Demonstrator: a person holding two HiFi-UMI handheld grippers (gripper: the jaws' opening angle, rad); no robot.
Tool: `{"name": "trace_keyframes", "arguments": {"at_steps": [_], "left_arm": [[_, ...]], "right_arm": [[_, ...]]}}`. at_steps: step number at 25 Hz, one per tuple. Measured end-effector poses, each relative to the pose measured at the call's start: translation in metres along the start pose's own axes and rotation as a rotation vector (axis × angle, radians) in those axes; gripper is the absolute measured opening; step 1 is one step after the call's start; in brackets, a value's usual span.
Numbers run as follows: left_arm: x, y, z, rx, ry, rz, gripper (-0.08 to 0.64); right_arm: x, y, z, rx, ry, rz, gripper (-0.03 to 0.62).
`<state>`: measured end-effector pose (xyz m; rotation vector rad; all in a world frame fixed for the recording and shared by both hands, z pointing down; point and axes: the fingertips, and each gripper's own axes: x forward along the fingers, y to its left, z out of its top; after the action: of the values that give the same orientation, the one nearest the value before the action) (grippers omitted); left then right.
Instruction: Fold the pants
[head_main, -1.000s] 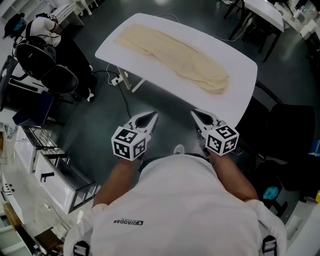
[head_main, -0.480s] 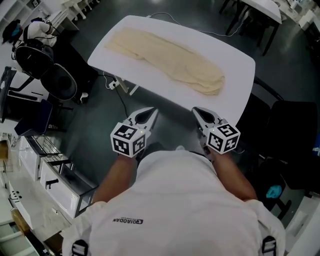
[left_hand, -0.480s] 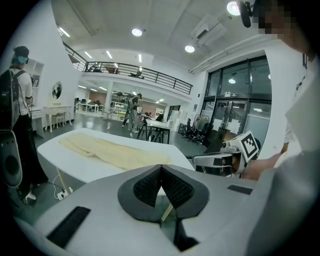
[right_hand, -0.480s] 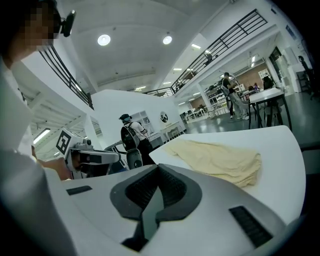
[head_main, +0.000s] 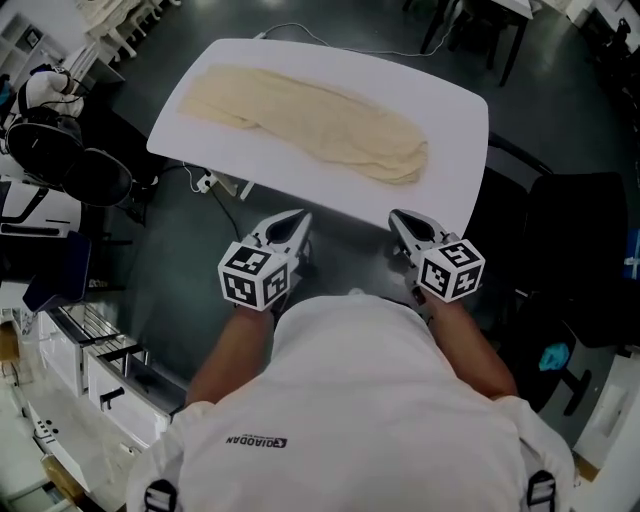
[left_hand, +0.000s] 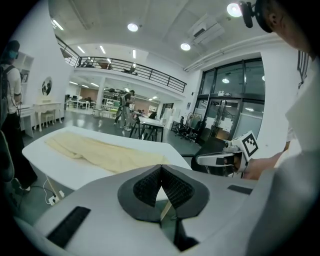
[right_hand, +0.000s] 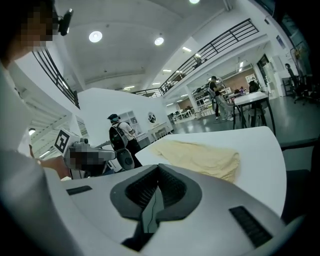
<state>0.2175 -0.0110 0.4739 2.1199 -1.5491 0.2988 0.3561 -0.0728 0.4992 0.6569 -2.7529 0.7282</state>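
Note:
Cream-coloured pants (head_main: 305, 120) lie stretched lengthwise on a white table (head_main: 452, 130), also seen as pants (left_hand: 100, 152) in the left gripper view and pants (right_hand: 200, 156) in the right gripper view. My left gripper (head_main: 298, 219) hovers just short of the table's near edge, jaws shut with nothing between them. Level with it, my right gripper (head_main: 398, 219) is also shut and empty. Both are apart from the pants and point toward the table. The left gripper (left_hand: 161, 169) and right gripper (right_hand: 159, 167) show their pads pressed together.
Black office chairs (head_main: 70, 150) stand left of the table, and a dark chair (head_main: 580, 250) at its right. A cable and power strip (head_main: 215, 180) lie on the dark floor under the table's left part. White shelving (head_main: 90, 370) runs along the lower left. People stand in the background (right_hand: 120, 135).
Both grippers have come closer to the table's near edge, side by side. Their jaws stay shut. The pants have not moved on the table.

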Motion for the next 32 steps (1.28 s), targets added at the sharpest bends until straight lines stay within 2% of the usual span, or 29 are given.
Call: {"name": "trace_keyframes", "arguments": {"at_steps": [9, 15, 20, 27, 32], "left_arm": [[0.039, 0.037, 0.030, 0.038, 0.018, -0.066, 0.026], [0.058, 0.089, 0.053, 0.074, 0.049, -0.080, 0.026], [0.083, 0.126, 0.069, 0.106, 0.098, -0.138, 0.026], [0.107, 0.171, 0.084, 0.149, 0.142, -0.273, 0.026], [0.120, 0.194, 0.080, 0.181, 0.200, -0.333, 0.026]], "right_arm": [[0.031, -0.036, 0.013, 0.022, 0.022, -0.107, 0.014], [0.076, -0.053, 0.027, 0.050, 0.039, -0.174, 0.014], [0.105, -0.069, 0.044, 0.083, 0.024, -0.262, 0.014], [0.135, -0.074, 0.048, 0.120, 0.015, -0.421, 0.014], [0.143, -0.107, 0.017, 0.155, 0.053, -0.585, 0.014]]}}
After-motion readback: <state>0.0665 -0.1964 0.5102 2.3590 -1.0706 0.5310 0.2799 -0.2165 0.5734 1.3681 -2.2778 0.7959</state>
